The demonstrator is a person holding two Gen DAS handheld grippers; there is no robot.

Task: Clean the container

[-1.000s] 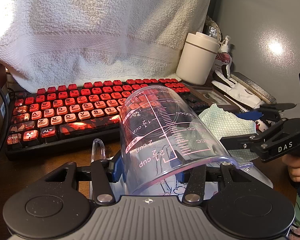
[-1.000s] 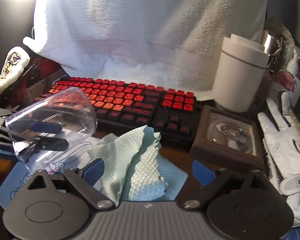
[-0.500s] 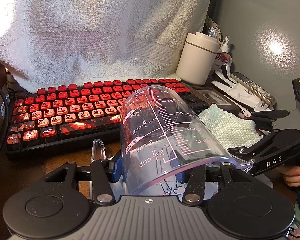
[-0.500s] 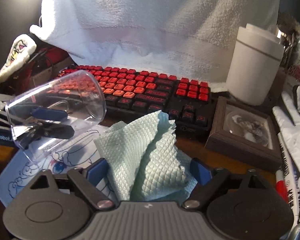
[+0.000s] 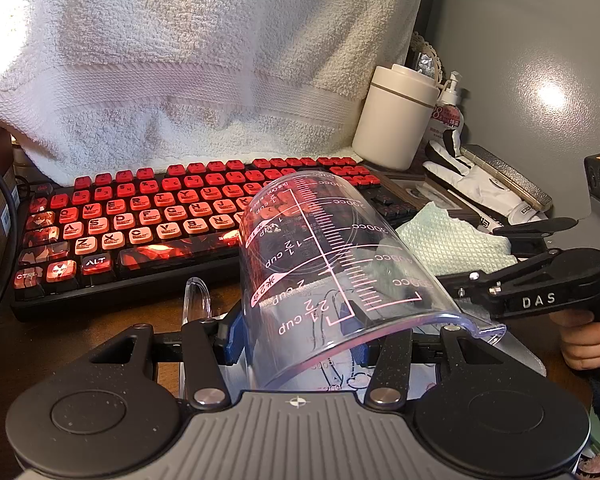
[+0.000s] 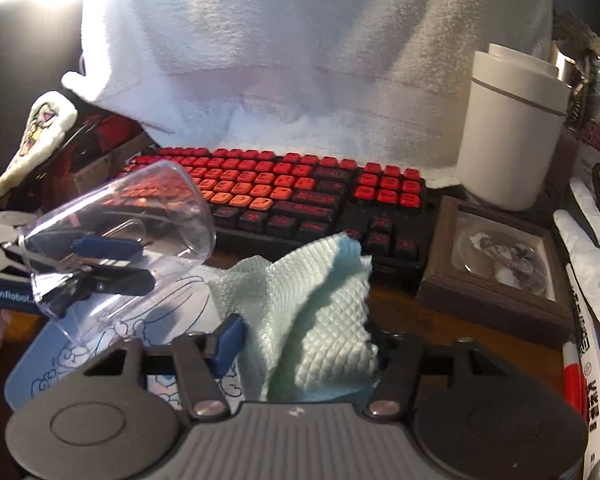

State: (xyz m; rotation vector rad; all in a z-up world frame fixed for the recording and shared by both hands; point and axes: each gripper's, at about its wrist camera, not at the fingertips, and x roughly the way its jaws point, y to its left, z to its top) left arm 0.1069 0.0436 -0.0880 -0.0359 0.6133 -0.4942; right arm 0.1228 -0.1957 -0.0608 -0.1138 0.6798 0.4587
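My left gripper (image 5: 296,336) is shut on a clear plastic measuring cup (image 5: 332,268) with pink markings, held on its side above the desk, base pointing away. The cup (image 6: 116,244) shows at the left of the right wrist view, with the left gripper's fingers (image 6: 112,280) on its wall. My right gripper (image 6: 304,344) is shut on a crumpled pale green cloth (image 6: 312,312), to the right of the cup and apart from it. The cloth (image 5: 452,240) and the right gripper (image 5: 540,264) also show at the right of the left wrist view.
A red and black keyboard (image 5: 148,224) lies behind the cup, under a hanging white towel (image 5: 204,72). A white tumbler (image 6: 508,132), a brown framed box (image 6: 496,268) and a white glove (image 6: 592,248) sit at the right. A blue illustrated mat (image 6: 60,364) lies beneath the cup.
My right gripper has moved with the cloth towards the cup, lower and closer to the left gripper. The cup and the left gripper have stayed in place.
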